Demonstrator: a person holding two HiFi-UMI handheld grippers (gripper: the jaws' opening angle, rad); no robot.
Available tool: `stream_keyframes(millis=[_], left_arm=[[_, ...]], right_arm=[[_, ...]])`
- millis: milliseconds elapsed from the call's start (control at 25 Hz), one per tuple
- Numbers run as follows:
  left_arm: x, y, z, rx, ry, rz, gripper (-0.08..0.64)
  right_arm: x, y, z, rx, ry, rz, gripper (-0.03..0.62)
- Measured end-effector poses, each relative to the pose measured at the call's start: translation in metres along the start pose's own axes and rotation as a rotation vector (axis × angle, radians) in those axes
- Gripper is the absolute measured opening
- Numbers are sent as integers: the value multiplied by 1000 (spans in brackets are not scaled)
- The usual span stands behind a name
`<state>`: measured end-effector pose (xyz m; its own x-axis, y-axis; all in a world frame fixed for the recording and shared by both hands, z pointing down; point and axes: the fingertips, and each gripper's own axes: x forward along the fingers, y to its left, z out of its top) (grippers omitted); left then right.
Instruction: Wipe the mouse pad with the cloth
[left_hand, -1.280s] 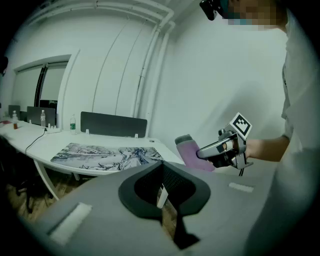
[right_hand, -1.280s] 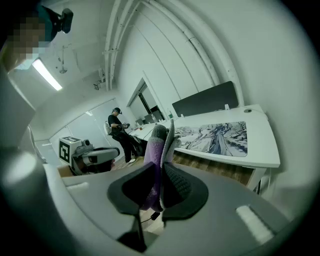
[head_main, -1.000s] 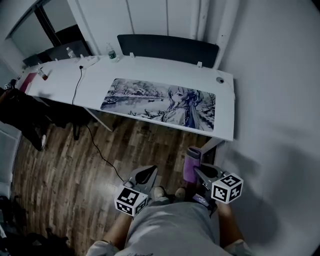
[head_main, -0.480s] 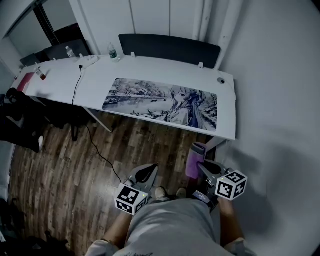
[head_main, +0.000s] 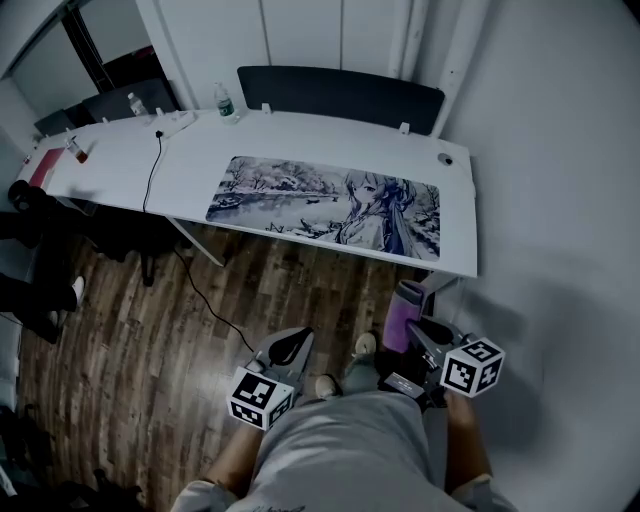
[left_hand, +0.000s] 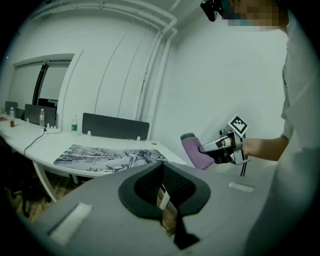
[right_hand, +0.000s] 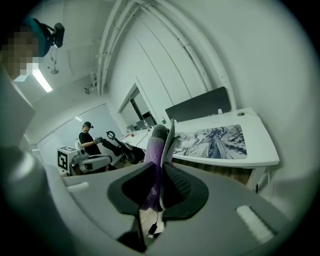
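The right gripper (head_main: 414, 327) has its jaws closed on a folded purple fleece cloth (head_main: 404, 306), which stands up out of them with a paler grey layer on its right face. The left gripper (head_main: 288, 347) holds nothing: its jaws are drawn together, with only a thin slit between the pads through which the floor shows.

Both grippers hang low in front of the person's body, above the dark wooden plank floor (head_main: 140, 320), the left at about 9 o'clock from the right. The long rectangular mouse pad printed with a wintry anime scene (head_main: 325, 205) lies flat at 12 o'clock from them, along the near edge of the long white desk (head_main: 120, 165). The cloth is well apart from the pad, and the desk's front edge stands between the two.

On the desk, at 10 o'clock from the pad, stands a clear plastic water bottle (head_main: 222, 103), beside a white power strip (head_main: 176, 122). A thin black cable (head_main: 153, 175) runs from the strip over the front edge and down across the floor. A small round dark object (head_main: 445, 159) sits at the pad's 1 o'clock, near the desk's right end. A dark grey divider panel (head_main: 340, 93) rises along the desk's far edge, and a plain white wall (head_main: 560, 200) closes in at 3 o'clock.
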<state>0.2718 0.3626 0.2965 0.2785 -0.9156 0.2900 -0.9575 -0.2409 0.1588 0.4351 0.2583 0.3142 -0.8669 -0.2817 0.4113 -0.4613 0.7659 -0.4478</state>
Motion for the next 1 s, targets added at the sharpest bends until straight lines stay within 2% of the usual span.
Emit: stream_keyframes(millis=[200,480,800,1000], left_arm=[[12,15,5,4,3,-6,20],[44,45,18,15,17,-14,20],[105,89,34,1,38,-4,20],[152,115,53,-19,49,-1,20]], right_arm=[[15,-10,5,12,8,-12,66],[48,-35,32,26,2,-12,66],[93,-93,74,56,11,-26,66],[117,-137,114,68,26,-42,66]])
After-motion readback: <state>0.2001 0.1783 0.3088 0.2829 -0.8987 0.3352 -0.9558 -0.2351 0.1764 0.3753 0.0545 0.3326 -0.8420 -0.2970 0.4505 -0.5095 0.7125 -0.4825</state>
